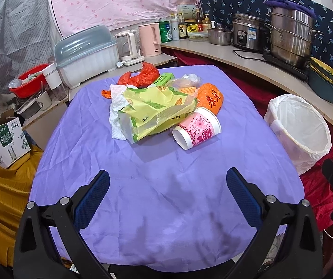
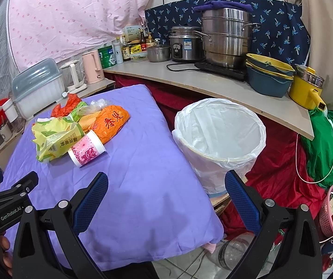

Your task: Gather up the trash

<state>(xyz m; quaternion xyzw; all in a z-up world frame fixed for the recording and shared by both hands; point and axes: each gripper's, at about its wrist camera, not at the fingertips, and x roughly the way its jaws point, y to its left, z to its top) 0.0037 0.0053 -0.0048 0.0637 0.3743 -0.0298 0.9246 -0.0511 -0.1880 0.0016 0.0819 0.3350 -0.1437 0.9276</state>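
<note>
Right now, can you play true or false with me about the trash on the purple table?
1. The pink paper cup lies on its side. True.
2. The trash bin is full of rubbish. False: its white liner looks empty.
3. The left hand-held gripper is holding the orange bag. False: it is open, holding nothing.
4. The right hand-held gripper is open. True.
5. The yellow-green bag touches the cup. True.

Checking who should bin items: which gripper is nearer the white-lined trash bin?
Right. The right gripper sits just before the white-lined trash bin; the left gripper hovers over the purple tablecloth, farther left.
</note>
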